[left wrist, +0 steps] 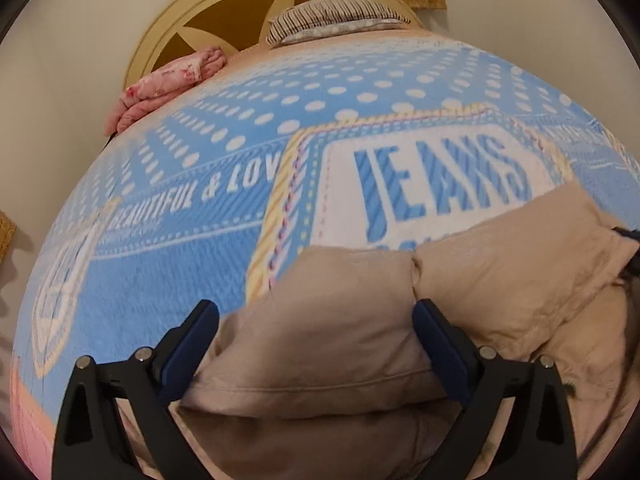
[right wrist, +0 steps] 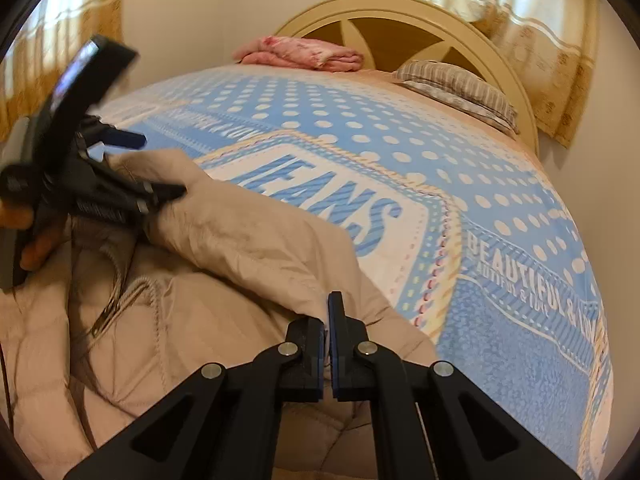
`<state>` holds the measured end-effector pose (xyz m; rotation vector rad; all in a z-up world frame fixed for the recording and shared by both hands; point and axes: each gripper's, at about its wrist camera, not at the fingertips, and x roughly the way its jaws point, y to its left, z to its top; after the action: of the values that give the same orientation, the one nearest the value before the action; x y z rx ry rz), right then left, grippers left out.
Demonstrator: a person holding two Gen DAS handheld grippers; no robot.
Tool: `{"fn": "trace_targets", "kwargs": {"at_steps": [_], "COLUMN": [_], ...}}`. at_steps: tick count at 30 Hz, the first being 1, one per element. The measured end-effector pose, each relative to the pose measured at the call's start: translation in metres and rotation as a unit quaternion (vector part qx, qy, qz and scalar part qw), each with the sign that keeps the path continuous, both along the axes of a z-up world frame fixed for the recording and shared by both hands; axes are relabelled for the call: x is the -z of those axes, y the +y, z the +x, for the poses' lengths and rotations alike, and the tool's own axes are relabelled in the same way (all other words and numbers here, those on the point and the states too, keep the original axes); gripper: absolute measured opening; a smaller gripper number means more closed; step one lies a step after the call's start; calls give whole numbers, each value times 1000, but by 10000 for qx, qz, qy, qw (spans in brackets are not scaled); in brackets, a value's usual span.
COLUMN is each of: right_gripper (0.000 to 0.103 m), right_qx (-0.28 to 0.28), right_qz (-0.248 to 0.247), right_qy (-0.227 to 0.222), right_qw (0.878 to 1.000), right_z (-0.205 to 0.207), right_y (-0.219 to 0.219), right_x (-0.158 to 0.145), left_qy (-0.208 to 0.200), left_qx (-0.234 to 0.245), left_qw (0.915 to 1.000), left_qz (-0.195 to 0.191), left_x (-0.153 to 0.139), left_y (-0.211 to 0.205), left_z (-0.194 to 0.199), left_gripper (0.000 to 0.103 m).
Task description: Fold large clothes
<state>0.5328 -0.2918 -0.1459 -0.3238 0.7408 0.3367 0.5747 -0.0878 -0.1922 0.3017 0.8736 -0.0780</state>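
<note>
A beige padded jacket lies on the near part of the bed, its sleeve folded across the body. My left gripper stands wide open just above a folded sleeve end, its blue pads clear of the cloth on both sides. From the right wrist view the left gripper hovers over the jacket's upper part, held by a hand at the left edge. My right gripper is shut low over the jacket's edge. I cannot tell whether cloth is pinched between its pads.
A blue dotted blanket printed "JEANS" covers the bed. A folded pink cloth and a striped pillow lie by the cream headboard. Curtains hang behind. The jacket's zip and dark cords run down its front.
</note>
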Motion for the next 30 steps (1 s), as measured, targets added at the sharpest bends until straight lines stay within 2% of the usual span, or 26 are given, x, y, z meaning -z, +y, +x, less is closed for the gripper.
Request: {"fn": "trace_targets", "kwargs": {"at_steps": [3,5,9,11,13,15,19,21,22,24,26,30], "right_gripper": [4,9,10,10,10,10,10,10,10,10,10,10], "right_qx": [105,371,735,773,833,845,1012,1078,1128,1159,1182,1196], "right_qz": [112,200,998,1325,1613,1849,1780,1865,1872,1905,1901,1948], "right_qy": [129,47,-132,-40,91,423,633,714,722,783,771,774], "right_qw": [9998,9991,9922,9882,9834,9782,9768,9739,9731,9717,9716,9704], "right_z": [-5,-14,-20,-9,5,23,34,35,35,36,36,36], "right_y": [-2,-7,-8,0,10,21,29,25,23,21,19,17], "right_x": [-8,-24,-61,-65,-60,-42,-12,-2,2,9,13,20], "left_qy": [-53,-69,-65,-84,-114,-250,-770,-858,-824,-447,-156,147], "left_qx": [-77,-52,-68,-70,-59,-75,199,469,572,780,698,563], "left_qw": [9999,9999,9999,9998,9998,9995,9947,9913,9897,9867,9859,9885], "left_qz": [-59,-69,-139,-142,-137,-167,-648,-879,-1024,-1352,-1512,-1393], "left_x": [-3,-2,0,1,1,-7,-45,-57,-60,-52,-34,-5], "left_y": [3,3,6,6,6,8,10,4,1,-5,-8,-13], "left_z": [-1,-2,-5,-7,-7,-12,-32,-35,-34,-22,-11,-1], "left_gripper": [100,100,100,100,100,100,100,100,100,100,100,100]}}
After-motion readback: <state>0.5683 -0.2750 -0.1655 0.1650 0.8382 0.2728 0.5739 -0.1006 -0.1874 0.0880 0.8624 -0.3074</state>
